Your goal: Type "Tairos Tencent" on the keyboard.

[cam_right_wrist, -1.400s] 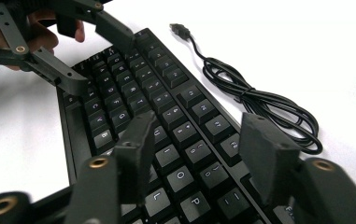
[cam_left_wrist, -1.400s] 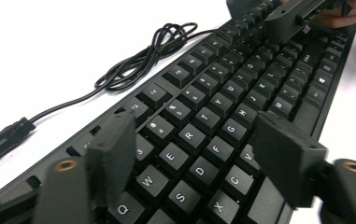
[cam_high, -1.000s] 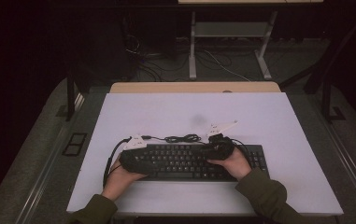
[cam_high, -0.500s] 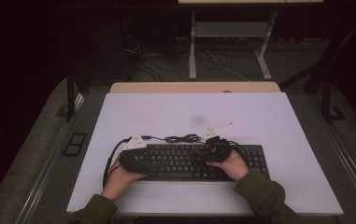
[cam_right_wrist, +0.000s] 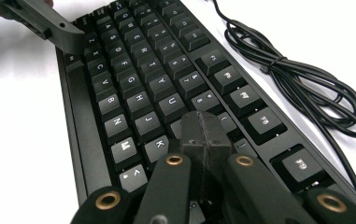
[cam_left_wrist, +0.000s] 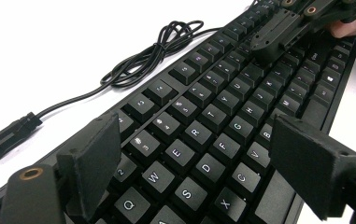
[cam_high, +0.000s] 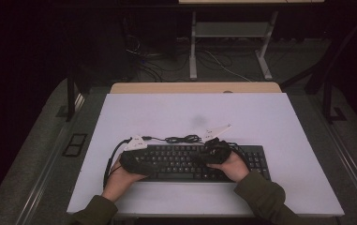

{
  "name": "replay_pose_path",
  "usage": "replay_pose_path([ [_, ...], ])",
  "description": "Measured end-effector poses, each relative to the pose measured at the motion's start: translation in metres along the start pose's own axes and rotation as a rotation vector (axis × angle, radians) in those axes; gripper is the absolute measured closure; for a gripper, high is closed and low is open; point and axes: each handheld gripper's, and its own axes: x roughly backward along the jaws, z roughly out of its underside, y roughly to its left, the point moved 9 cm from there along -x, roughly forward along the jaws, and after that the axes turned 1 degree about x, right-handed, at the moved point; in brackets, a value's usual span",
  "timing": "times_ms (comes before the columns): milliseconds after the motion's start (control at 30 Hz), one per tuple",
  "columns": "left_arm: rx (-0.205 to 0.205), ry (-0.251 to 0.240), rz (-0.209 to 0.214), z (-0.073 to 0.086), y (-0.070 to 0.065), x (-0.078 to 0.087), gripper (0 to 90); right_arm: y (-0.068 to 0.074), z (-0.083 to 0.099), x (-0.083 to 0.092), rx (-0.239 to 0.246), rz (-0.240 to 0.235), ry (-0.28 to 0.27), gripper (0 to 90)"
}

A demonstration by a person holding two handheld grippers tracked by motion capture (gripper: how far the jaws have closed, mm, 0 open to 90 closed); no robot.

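On the white table [cam_high: 279, 122], toward its six o'clock edge, lies a black keyboard [cam_high: 185, 161], long side running nine to three o'clock. At its nine o'clock end a hand holds the left gripper [cam_high: 136, 159] low over the keys. In the left gripper view its jaws stand wide apart with nothing between the pads [cam_left_wrist: 94, 158], hovering above the letter rows. The white legends read clearly there: Q, W, E, R, T, Y along one row, S, D, F, G below, then X, C, V. No maker's name is legible.

The keycaps are matte black, square and raised, set in a slim black frame with a long space bar on the near edge. Behind the keyboard, at twelve o'clock, its black cable [cam_high: 183, 138] lies in a loose coil on the table.

Right of centre, the right gripper [cam_high: 213, 152] sits over the keys with its jaws clenched together, empty; in the right gripper view the joined tips [cam_right_wrist: 205, 133] rest at the keys near J, K and U, whether pressing cannot be told.
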Motion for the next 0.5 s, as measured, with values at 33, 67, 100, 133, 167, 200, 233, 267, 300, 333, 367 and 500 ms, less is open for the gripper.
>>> replay_pose_path([
  [33, -0.001, -0.002, 0.0, -0.0002, -0.0001, -0.0002, 16.4, -0.0002, 0.0004, -0.0003, -0.001, 0.001, 0.002, 89.2],
  [67, -0.001, -0.001, 0.001, -0.0002, -0.0001, -0.0002, 16.5, -0.0001, 0.0005, -0.0004, -0.003, 0.0, 0.001, 89.2],
  [100, -0.001, -0.001, 0.0, -0.0002, 0.0, -0.0002, 16.4, -0.0001, 0.0005, -0.0005, -0.004, -0.001, 0.001, 89.2],
  [133, -0.001, -0.001, 0.0, -0.0002, -0.0001, -0.0003, 16.4, -0.0001, 0.0006, -0.0005, -0.004, -0.002, 0.002, 89.2],
  [167, -0.001, 0.001, -0.001, -0.0001, -0.0001, -0.0003, 16.4, -0.0002, 0.0007, -0.0007, -0.004, -0.002, 0.002, 89.2],
  [200, -0.001, 0.001, -0.001, -0.0001, -0.0001, -0.0003, 16.4, -0.0002, 0.0009, -0.001, -0.004, -0.001, 0.002, 89.2],
  [233, -0.002, 0.002, -0.001, -0.0001, -0.0002, -0.0003, 16.4, -0.0001, 0.0016, -0.0015, -0.004, -0.001, 0.006, 89.2],
  [267, -0.002, 0.002, -0.001, -0.0001, -0.0002, -0.0004, 16.4, -0.0003, 0.0025, -0.0023, -0.002, 0.002, 0.011, 89.2],
  [300, -0.002, 0.002, -0.001, -0.0002, -0.0002, -0.0003, 16.4, -0.0002, 0.0026, -0.0026, -0.005, -0.002, 0.007, 89.2],
  [333, -0.003, 0.002, 0.0, -0.0002, -0.0003, -0.0003, 16.4, -0.0002, 0.0026, -0.0026, -0.005, -0.002, 0.008, 89.2],
  [367, -0.003, 0.002, -0.001, -0.0002, -0.0003, -0.0003, 16.4, 0.0, 0.0024, -0.0025, -0.006, -0.002, 0.009, 89.2],
  [500, -0.001, 0.0, -0.001, 0.0001, -0.0005, 0.0006, 16.4, -0.0002, 0.0, -0.001, -0.006, -0.001, -0.002, 89.2],
])
